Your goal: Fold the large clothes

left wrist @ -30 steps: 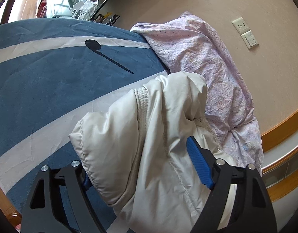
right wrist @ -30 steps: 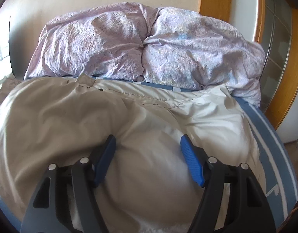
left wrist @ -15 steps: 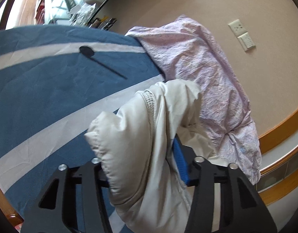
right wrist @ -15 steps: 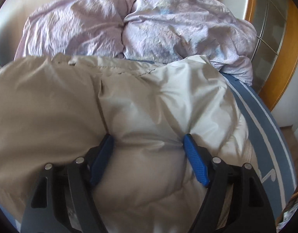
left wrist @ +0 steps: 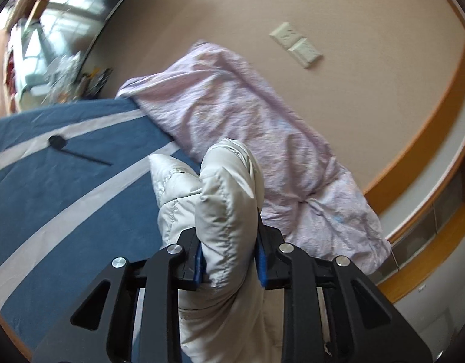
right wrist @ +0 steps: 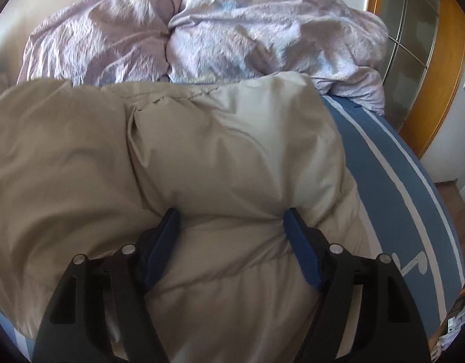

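A puffy cream-white jacket lies spread over the blue bed sheet. In the left wrist view a padded fold of the jacket stands up between my left gripper's blue pads. Those jaws are closing and the pads squeeze the fold from both sides, lifted above the sheet. My right gripper points down onto the jacket's bulk with its jaws wide. Its fingertips dent the padding and a broad bulge sits between them, not pinched.
A crumpled lilac duvet lies heaped along the wall behind the jacket. Wall sockets sit above it. A wooden-framed glass door stands to the right of the bed. White stripes cross the sheet.
My left gripper's jaws came together on the jacket fold and rose with it, tilting the view up the wall. My right gripper slid forward over the jacket, still wide.
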Demonstrator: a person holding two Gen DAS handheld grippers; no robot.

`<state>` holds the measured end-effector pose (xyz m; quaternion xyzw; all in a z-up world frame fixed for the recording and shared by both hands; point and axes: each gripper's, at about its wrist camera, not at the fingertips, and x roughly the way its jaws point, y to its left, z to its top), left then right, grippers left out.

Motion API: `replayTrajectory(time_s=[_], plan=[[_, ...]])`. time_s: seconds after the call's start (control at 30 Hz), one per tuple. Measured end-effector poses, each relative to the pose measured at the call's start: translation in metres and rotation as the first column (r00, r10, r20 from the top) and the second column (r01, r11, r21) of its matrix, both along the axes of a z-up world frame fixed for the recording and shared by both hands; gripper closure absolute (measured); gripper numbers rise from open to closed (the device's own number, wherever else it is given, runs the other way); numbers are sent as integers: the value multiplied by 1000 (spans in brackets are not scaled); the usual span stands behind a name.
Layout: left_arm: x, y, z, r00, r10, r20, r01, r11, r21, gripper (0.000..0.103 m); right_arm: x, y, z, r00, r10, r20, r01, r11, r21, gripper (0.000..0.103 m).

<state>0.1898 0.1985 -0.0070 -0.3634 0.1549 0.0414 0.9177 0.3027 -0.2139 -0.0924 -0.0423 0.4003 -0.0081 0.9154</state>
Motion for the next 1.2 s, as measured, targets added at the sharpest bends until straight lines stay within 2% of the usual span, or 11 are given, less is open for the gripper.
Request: replayTrajectory(time_s=[0.17,0.3,0.43,0.67,0.83,1.03,1.2], plan=[[3,-49,31,991,-109,80,101,990,94,78,2,2,-6,1000,11,-11,-11,1000,-10,29],[9,-96,47,969,-221,108,202,966,161,78,2,2,-7,1000,19,-8,-19,1000,-10,29],[18,-150,56,933,-343,110,313,923,224,78,2,-1,-8,1000,22,-4,-22,1000,8,29],[33,-218,52,864,-496,89,462,850,252,78,2,-6,-7,999,34,-3,-33,999,37,29],[39,-251,41,832,-552,52,520,811,269,78,1,-10,-5,999,47,3,-48,997,62,29],[44,-258,32,824,-566,18,542,798,263,78,-5,-27,2,998,60,24,-63,988,142,29],[49,-270,22,802,-598,-12,580,773,256,78,-10,-37,7,998,53,43,-60,983,174,31]])
